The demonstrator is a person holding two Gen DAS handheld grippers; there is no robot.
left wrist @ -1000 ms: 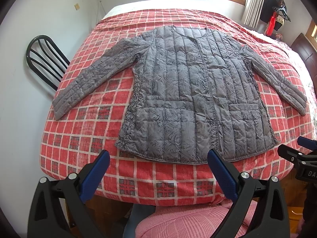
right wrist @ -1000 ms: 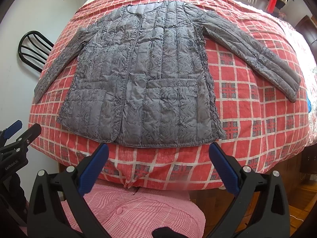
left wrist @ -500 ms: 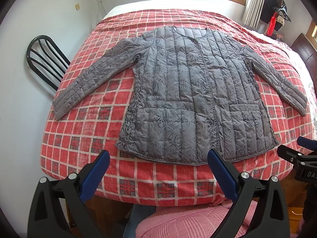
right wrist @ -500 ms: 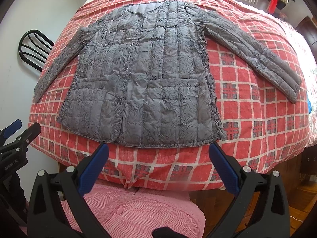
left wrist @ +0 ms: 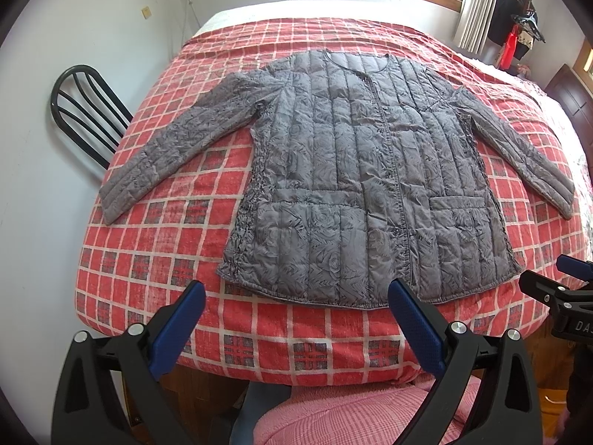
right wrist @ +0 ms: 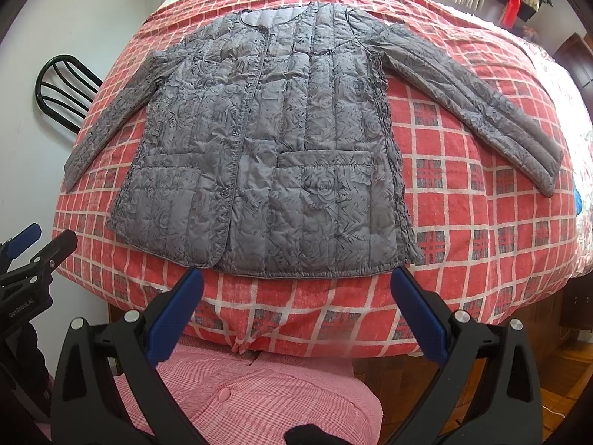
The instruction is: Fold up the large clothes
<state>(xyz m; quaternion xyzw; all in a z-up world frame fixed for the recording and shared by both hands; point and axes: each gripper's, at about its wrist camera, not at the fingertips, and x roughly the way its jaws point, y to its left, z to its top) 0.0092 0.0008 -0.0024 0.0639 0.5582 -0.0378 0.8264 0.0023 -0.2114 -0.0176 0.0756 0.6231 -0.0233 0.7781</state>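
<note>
A grey quilted jacket (left wrist: 363, 185) lies flat, front up, on the red plaid bed cover (left wrist: 155, 244), with both sleeves spread out to the sides. It also shows in the right wrist view (right wrist: 281, 155). My left gripper (left wrist: 296, 300) is open and empty, hovering just short of the jacket's bottom hem. My right gripper (right wrist: 296, 289) is open and empty too, in front of the hem's right half. The right gripper also shows at the right edge of the left wrist view (left wrist: 556, 289).
A black metal chair (left wrist: 85, 111) stands against the wall left of the bed. A pink checked garment on the person (right wrist: 252, 400) is below the grippers. A window with a curtain (left wrist: 474, 3) and a coat rack (left wrist: 519, 26) are beyond the bed.
</note>
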